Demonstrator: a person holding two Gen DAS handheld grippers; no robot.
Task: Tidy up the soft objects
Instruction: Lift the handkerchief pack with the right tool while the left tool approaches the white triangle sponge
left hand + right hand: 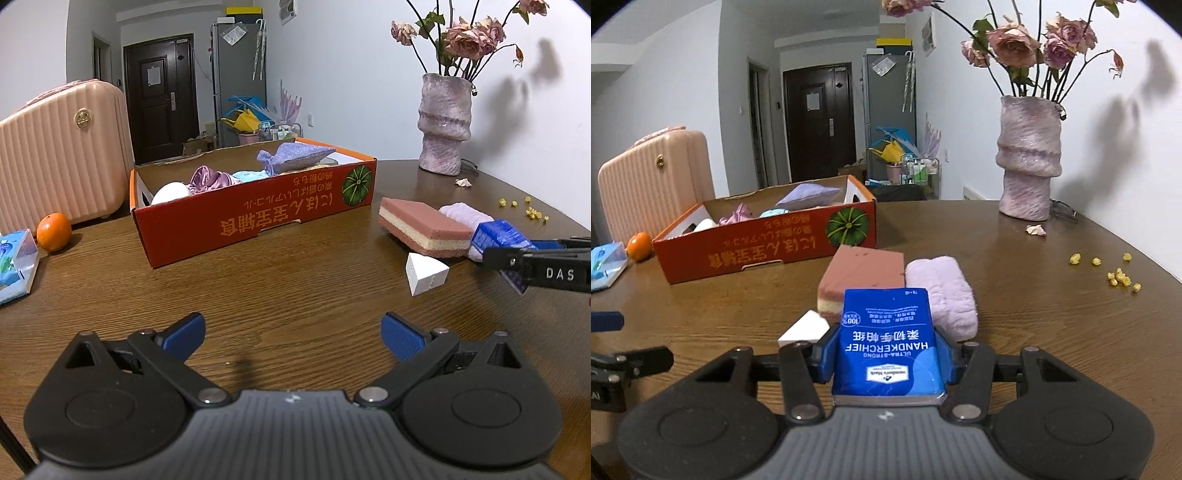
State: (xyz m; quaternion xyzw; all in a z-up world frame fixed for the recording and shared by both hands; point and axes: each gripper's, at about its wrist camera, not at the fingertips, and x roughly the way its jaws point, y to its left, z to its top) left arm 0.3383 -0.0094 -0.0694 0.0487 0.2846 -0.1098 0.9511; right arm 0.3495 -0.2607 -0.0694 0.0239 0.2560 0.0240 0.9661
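Observation:
My right gripper (pixel 886 354) is shut on a blue handkerchief pack (pixel 888 347), its pads pressing both sides; the same pack (pixel 498 236) shows at the right in the left wrist view. Just beyond lie a pink-and-cream sponge (pixel 862 280), a lilac folded towel (pixel 942 295) and a white foam wedge (pixel 803 328). The orange cardboard box (pixel 255 214) holds a purple sachet (pixel 295 155), a pink satin piece (pixel 210 179), a light blue cloth and a white round item (pixel 171 194). My left gripper (pixel 293 332) stands open over bare table, nothing between its fingers.
A pink suitcase (pixel 62 155) stands at the table's left, with an orange (pixel 53 232) and a clear-wrapped tissue pack (pixel 14 262) near it. A lilac vase (pixel 1028 158) of dried roses stands at the back right. Yellow crumbs (pixel 1119 275) dot the right edge.

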